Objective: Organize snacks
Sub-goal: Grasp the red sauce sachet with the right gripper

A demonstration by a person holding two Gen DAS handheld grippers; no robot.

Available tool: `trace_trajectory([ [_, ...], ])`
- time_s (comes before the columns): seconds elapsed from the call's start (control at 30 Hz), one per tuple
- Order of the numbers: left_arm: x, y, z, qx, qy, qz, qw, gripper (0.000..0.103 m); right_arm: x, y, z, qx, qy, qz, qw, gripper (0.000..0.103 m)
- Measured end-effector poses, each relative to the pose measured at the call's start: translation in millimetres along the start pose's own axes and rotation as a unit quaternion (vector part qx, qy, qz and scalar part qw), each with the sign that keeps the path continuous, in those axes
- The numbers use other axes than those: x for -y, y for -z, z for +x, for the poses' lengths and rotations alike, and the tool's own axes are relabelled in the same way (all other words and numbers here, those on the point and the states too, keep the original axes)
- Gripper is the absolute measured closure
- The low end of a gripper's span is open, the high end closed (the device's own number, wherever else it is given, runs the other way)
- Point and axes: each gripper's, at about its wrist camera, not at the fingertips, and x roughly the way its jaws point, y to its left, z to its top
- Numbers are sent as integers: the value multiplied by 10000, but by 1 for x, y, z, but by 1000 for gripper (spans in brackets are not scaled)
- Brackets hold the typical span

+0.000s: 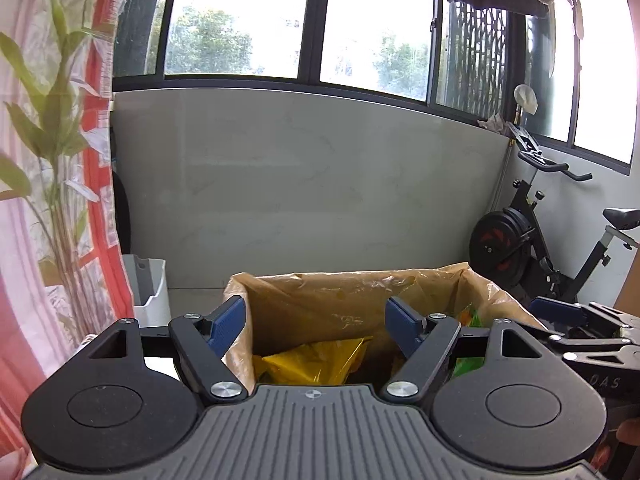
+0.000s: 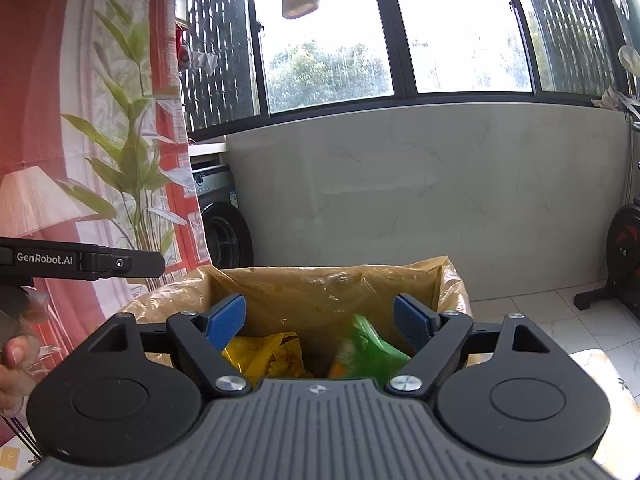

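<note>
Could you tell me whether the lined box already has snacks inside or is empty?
Not empty: the lined box holds a yellow packet and a green packet lying side by side inside.

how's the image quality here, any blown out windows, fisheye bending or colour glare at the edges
Left wrist view: the window panes are blown out to white, the sill bows with fisheye bending, and pink glare washes the right edge. Right wrist view: the windows are again overexposed, a red haze tints the left edge, yet the lined box and both snack bags inside stay evenly lit and sharp.
</note>
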Motion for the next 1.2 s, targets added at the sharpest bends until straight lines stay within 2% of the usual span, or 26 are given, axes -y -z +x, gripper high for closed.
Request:
trace_trajectory([
  [0.13,-3,11,-28,-34,-88,-85,9999,24,1,4,-26,75,-49,25,10000,19],
  [0.37,-20,44,-78,1,-250,-353,9991,23,-1,25,-69,31,-152,-71,9999,13],
  [0.4,-22,49,-83,-15,-294,-353,9989,22,-2,29,-73,17,-119,-99,9999,13],
  [0.5,-27,66,-101,82,-329,-427,9985,9,-1,43,-82,-56,-47,-119,9999,13],
  [0.57,-30,76,-109,86,-444,-533,9976,7,1,54,-87,-86,-45,-101,9999,13],
  [0.73,-35,100,-114,-85,-671,-737,9950,7,4,79,-96,-246,37,-85,9997,13],
  [0.87,-32,116,-112,-357,-1039,-685,9916,8,8,99,-102,-464,162,-80,9988,13],
  [1.0,-32,133,-113,-531,-925,-723,9917,8,14,117,-106,-695,367,-58,9969,13],
  [1.1,-29,142,-114,-615,-972,-614,9915,10,19,130,-110,-810,692,-59,9943,13],
  [1.2,-28,150,-113,-702,-899,-603,9916,10,29,141,-116,-1000,812,140,9916,13],
])
